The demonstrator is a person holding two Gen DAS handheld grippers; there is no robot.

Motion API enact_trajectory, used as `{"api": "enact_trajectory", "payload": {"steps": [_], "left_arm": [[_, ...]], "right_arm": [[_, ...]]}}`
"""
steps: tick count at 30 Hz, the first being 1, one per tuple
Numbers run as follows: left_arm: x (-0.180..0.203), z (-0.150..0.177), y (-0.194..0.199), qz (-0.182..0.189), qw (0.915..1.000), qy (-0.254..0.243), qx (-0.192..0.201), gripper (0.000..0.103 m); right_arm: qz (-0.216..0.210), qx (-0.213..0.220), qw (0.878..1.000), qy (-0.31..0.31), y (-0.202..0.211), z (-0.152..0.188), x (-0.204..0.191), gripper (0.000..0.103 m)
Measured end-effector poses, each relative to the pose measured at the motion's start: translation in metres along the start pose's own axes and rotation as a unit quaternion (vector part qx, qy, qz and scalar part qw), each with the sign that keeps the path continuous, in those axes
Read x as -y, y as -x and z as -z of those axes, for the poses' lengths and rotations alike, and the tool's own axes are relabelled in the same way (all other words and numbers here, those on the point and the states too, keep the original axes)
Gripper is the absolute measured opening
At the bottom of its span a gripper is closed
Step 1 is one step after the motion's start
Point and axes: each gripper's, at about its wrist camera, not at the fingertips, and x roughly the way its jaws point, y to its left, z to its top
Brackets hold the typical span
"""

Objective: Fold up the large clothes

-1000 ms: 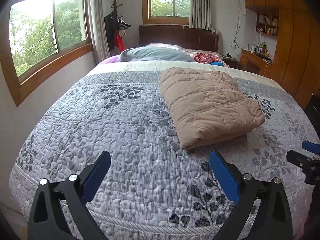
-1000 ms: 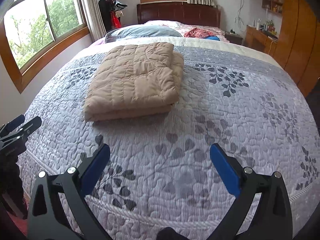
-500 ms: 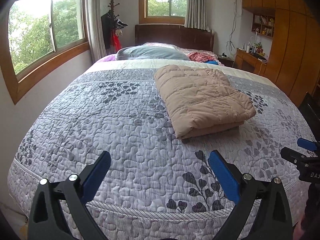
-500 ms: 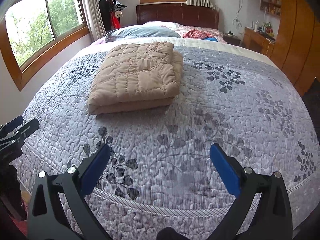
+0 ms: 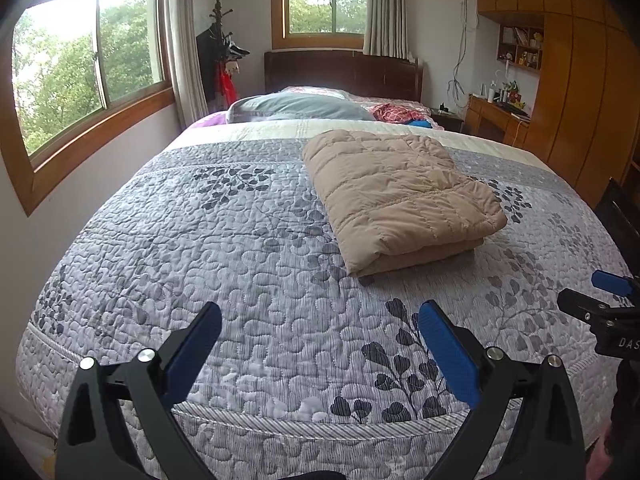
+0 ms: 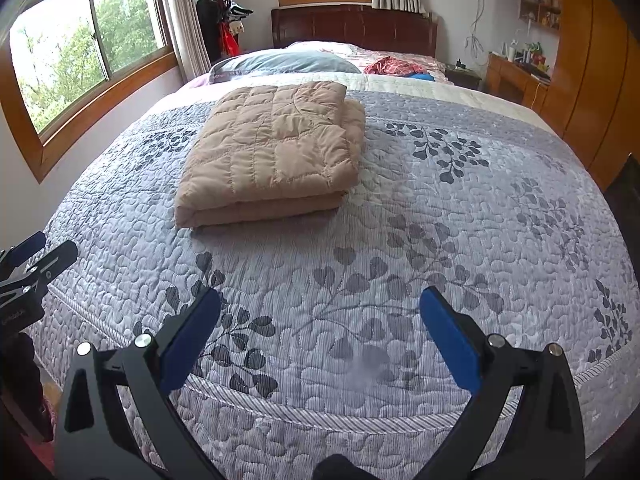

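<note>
A tan quilted garment (image 5: pixel 400 196) (image 6: pixel 272 152) lies folded into a thick rectangle on the grey leaf-patterned bedspread (image 5: pixel 248 264) (image 6: pixel 440 216), in the middle of the bed. My left gripper (image 5: pixel 320 320) hangs open over the foot of the bed, well short of the garment, nothing between its blue pads. My right gripper (image 6: pixel 320 308) is open too, also back at the bed's foot edge. Each gripper shows at the side of the other's view: the right one (image 5: pixel 604 308) and the left one (image 6: pixel 28 268).
Pillows (image 5: pixel 296 106) and a red cloth (image 5: pixel 394 113) lie at the head by a dark headboard (image 6: pixel 352 26). Windows (image 5: pixel 88 72) line the left wall. A coat rack (image 5: pixel 220 52) stands in the corner. A wooden desk and wardrobe (image 5: pixel 576 92) fill the right side.
Both grippers have drawn back from the bed and risen a little. The folded garment looks smaller and farther off. It has not moved on the bedspread.
</note>
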Motion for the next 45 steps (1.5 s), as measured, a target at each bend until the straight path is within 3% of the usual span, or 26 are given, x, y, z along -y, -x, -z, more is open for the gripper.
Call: {"api": "enact_trajectory", "payload": {"steps": [45], "left_arm": [[0.0047, 0.0008, -0.0012, 0.010, 0.9999, -0.012, -0.001, 0.099]], "right_arm": [[-0.003, 0.000, 1.000, 0.003, 0.0007, 0.0002, 0.0027, 0.099]]}}
